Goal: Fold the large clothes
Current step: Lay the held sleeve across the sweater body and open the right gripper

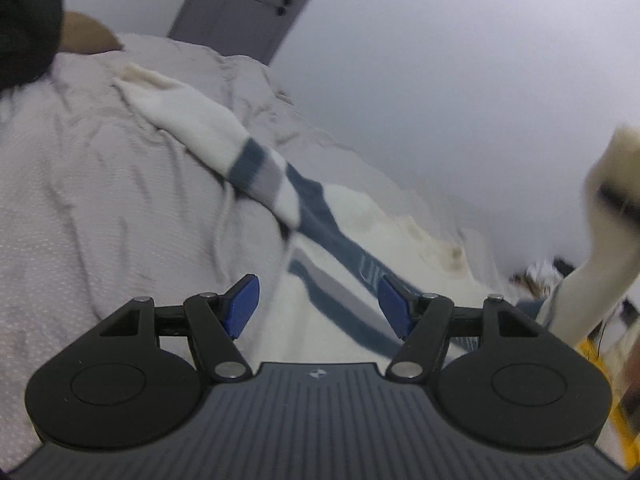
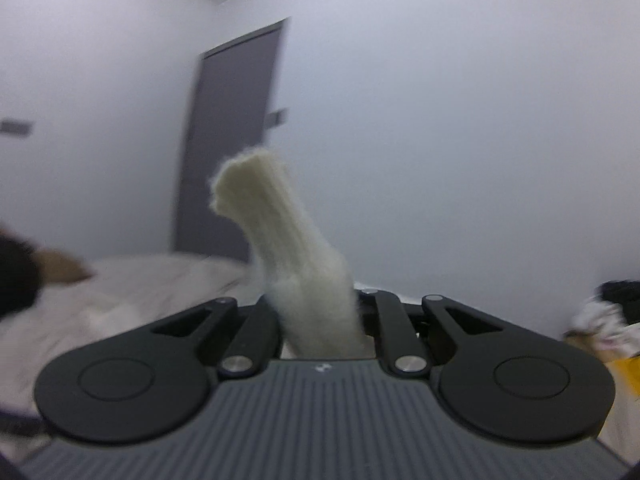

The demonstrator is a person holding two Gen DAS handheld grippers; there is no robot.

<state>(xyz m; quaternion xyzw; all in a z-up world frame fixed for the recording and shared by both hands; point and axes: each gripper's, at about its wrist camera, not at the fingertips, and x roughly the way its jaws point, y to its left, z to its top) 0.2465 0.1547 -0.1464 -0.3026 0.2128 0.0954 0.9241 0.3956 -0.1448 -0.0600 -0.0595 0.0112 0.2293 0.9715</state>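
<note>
A cream knitted sweater with blue and grey stripes lies spread on the bed. One sleeve stretches away to the upper left. My left gripper hovers low over the sweater's body, open, with nothing between its blue pads. The other sleeve rises off the bed at the right edge of the left wrist view. In the right wrist view my right gripper is shut on that cream sleeve, whose ribbed cuff sticks up past the jaws. The right fingertips are hidden by the fabric.
A pale wrinkled quilt covers the bed. A grey door stands in the white wall behind it. A black shape and a brown one sit at the bed's far left. A clothes pile and something yellow lie right.
</note>
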